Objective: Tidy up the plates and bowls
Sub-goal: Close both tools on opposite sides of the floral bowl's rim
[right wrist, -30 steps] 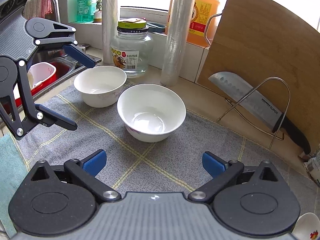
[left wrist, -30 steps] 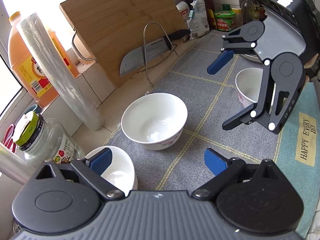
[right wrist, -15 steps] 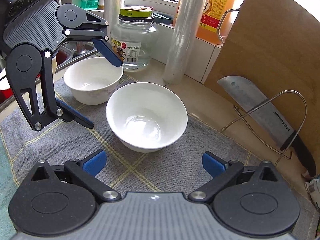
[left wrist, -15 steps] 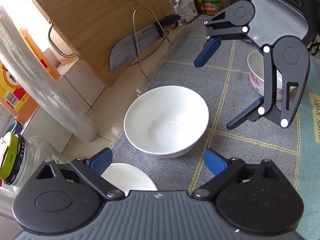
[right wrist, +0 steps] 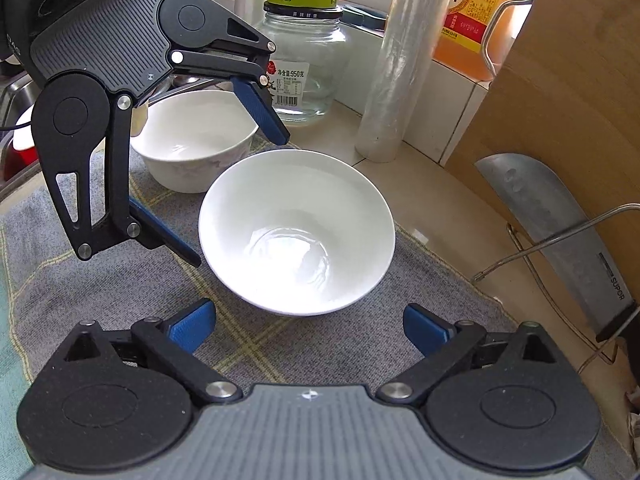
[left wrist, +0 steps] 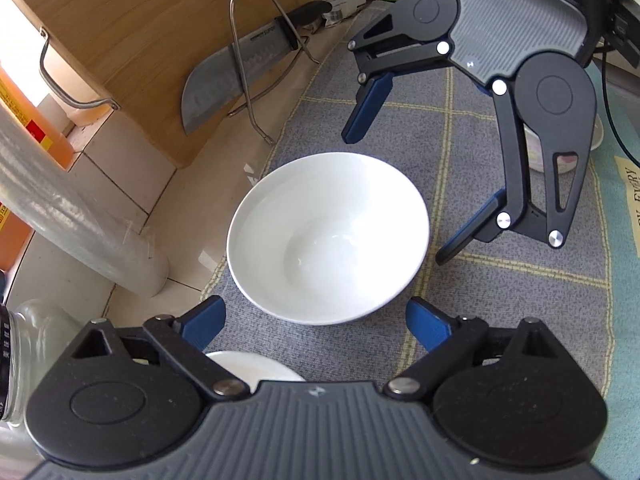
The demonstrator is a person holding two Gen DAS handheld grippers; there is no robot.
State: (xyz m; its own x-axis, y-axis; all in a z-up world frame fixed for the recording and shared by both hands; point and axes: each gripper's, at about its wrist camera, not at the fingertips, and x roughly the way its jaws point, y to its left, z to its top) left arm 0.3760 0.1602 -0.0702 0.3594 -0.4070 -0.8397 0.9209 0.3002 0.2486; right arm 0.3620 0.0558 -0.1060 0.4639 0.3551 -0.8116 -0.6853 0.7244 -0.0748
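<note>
left gripper [left wrist: 314, 320] hovered low at the big white bowl [left wrist: 328, 236], jaws wide, holding nothing | right gripper [right wrist: 308, 322] faced it from the opposite side, jaws spread, empty | bowl sat on the grey mat [left wrist: 500, 292], smaller bowl [right wrist: 192, 140] just beside it
</note>
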